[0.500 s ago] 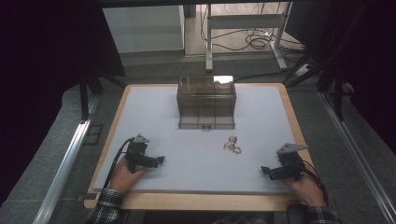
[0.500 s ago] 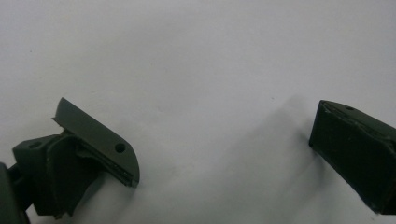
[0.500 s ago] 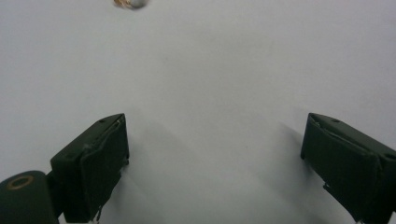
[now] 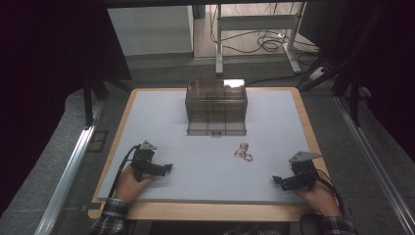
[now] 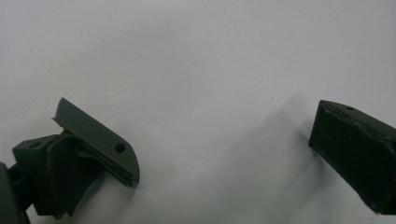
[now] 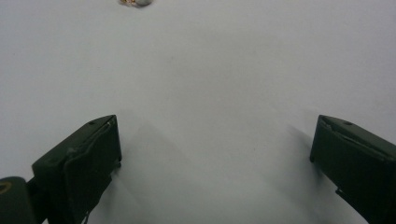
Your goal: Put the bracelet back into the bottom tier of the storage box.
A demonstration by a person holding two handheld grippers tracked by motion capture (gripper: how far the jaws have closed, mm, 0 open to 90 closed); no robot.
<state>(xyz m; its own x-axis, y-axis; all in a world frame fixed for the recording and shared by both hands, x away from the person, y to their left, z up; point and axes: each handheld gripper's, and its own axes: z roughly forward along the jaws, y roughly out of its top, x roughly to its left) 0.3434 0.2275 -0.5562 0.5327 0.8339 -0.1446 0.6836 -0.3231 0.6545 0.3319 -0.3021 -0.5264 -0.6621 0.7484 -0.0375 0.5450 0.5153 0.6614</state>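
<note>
Beyond your work: a box, a mat, floor clutter.
At the far end of your pale mat (image 4: 161,127) you have a smoky see-through box (image 4: 216,105) with small compartments along its front, standing upright. The wooden table (image 4: 304,127) rims the mat. Past it you see a metal stand (image 4: 219,44) and loose cables (image 4: 266,41) on the floor.

Bare white mat (image 4: 205,166) lay open between my left gripper (image 4: 168,168) and my right gripper (image 4: 275,179). A small trinket cluster (image 4: 243,151) sat ahead of my right gripper. The dark clear box (image 4: 216,106) blocked the far middle.
</note>
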